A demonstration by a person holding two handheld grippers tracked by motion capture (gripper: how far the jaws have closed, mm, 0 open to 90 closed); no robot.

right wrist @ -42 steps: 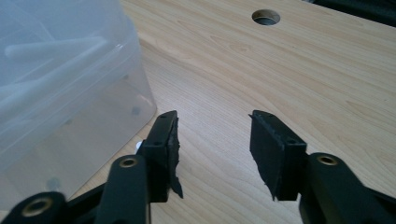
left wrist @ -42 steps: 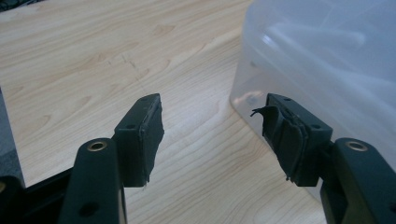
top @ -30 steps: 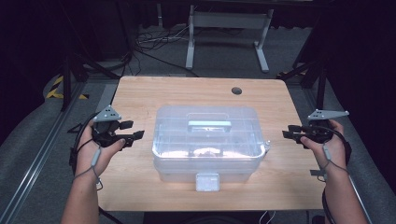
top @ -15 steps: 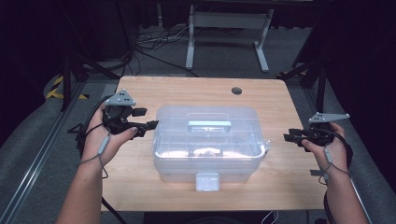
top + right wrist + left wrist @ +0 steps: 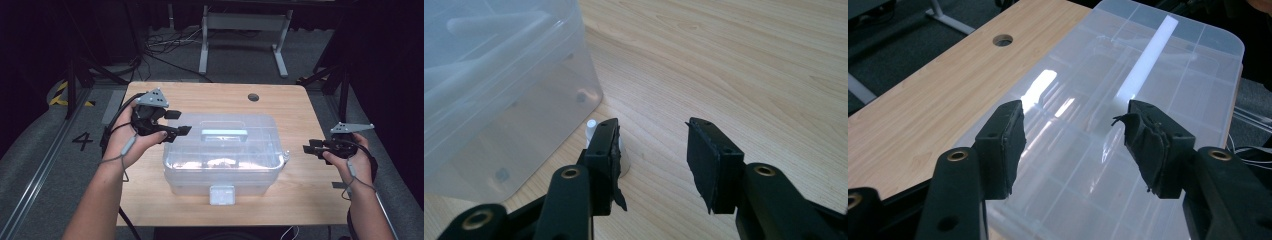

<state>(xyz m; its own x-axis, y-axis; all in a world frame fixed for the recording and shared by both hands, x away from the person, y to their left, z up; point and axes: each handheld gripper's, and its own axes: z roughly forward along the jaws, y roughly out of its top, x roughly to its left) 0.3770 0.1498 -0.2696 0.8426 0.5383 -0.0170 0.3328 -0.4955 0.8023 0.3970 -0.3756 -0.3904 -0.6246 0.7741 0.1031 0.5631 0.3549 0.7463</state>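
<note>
Two grippers: both are being held with jaws apart and nothing between the pads, one at each end of the box.
Box: a clear plastic storage box [image 5: 224,155] is sitting lid-on at the middle of the wooden table [image 5: 210,97], its front latch [image 5: 222,194] facing the person.
Left gripper: the left gripper [image 5: 175,123] is being carried over the box's left end; in the left gripper view its open jaws are hanging above the lid [image 5: 1128,90], not touching it, and they have just been easing a little narrower with nothing caught.
Right gripper: the right gripper [image 5: 309,148] is being held low beside the box's right end, clear of the wall; in the right gripper view a small white peg [image 5: 592,129] is showing just beyond one pad, by the box's lower corner; the jaws have just been widening with nothing in them.
Handle: a pale bar handle [image 5: 224,134] is lying flat in the lid's centre.
Step judged: the box is being approached for opening or lifting.
Advice: the left jaws are best being lowered squarely onto one chosen feature, handle or lid edge, rather than onto the slick flat lid.
Caution: the box is probably being left free to slide, so it is best being steadied from the right before anything is pulled.
</note>
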